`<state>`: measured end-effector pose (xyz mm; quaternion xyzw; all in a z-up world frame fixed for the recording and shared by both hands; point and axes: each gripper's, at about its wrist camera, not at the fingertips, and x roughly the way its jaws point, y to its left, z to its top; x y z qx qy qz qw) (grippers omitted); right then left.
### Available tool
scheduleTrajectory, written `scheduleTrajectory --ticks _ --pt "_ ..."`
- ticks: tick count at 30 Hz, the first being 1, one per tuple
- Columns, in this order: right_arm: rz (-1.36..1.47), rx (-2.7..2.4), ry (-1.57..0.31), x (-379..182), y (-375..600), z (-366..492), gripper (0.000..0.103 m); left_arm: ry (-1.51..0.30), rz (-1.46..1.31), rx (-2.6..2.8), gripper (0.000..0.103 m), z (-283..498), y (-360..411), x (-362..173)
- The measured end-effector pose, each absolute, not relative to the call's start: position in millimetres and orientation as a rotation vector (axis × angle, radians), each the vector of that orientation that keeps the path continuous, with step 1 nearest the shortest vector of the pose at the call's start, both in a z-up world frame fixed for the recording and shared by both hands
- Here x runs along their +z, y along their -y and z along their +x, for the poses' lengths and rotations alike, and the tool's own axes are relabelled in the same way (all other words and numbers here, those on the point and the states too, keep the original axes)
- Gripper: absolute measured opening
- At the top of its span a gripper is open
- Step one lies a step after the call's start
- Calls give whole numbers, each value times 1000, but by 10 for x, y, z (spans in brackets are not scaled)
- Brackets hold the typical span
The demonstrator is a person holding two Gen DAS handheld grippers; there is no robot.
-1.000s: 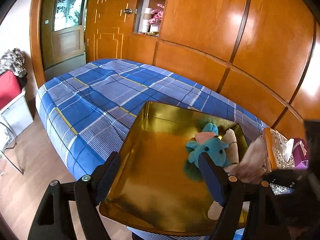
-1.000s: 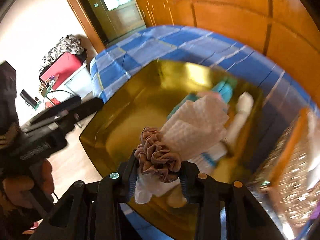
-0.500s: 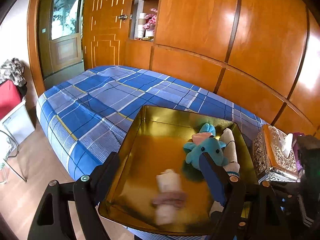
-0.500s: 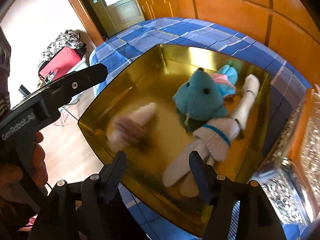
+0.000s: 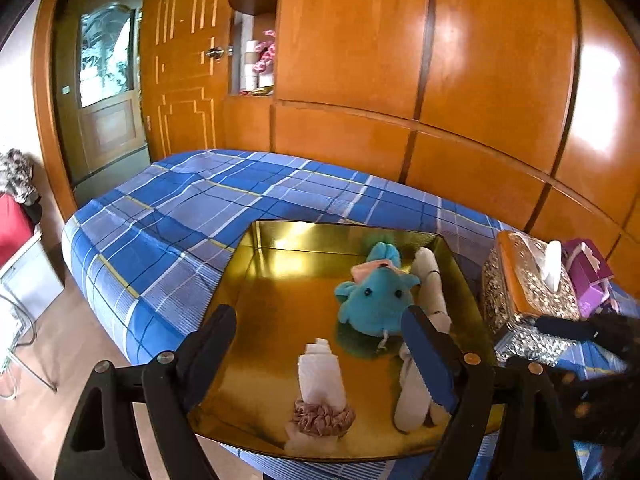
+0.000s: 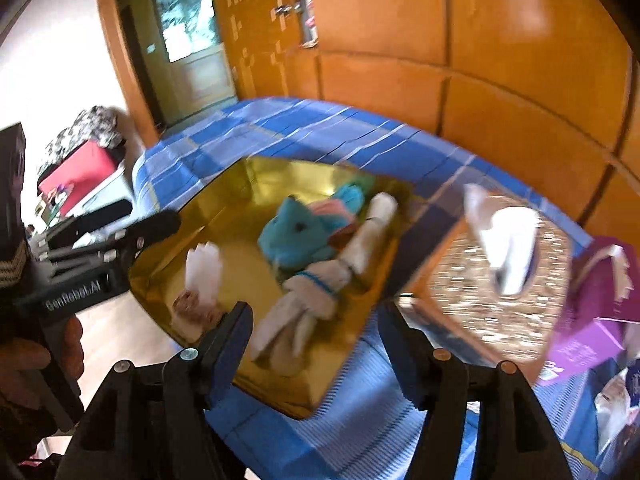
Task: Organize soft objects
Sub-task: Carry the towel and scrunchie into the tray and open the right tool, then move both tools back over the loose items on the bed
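A gold tray lies on the blue plaid bed. In it sit a teal plush toy, a long white sock and a rolled white cloth ringed by a dusty-pink scrunchie. My left gripper hovers over the tray's near side, its jaws opening, with nothing pressed between them. My right gripper stands open and empty above the tray's near right corner. In the blurred right wrist view the plush, the rolled cloth and the tray show too.
An ornate glittery tissue box and a purple box stand right of the tray. Orange wood panelling rises behind the bed. A red case sits on the floor at left. A hand holds the left gripper.
My right gripper let go of the rolled cloth with the scrunchie, which now lies in the tray's near part. That gripper then pulled back and swung right, towards the tissue box.
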<state>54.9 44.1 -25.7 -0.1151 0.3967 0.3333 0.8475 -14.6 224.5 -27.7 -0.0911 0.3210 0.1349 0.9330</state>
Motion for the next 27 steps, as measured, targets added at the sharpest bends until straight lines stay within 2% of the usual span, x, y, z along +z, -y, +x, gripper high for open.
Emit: scheduleTrajectory --ticks 15,27 --pt "-62 462 -740 83 854 736 66 -645 -102 179 85 -173 -1829 -216" --pt "134 128 -765 -21 2240 843 66 -642 -11 34 85 -123 -1347 -90"
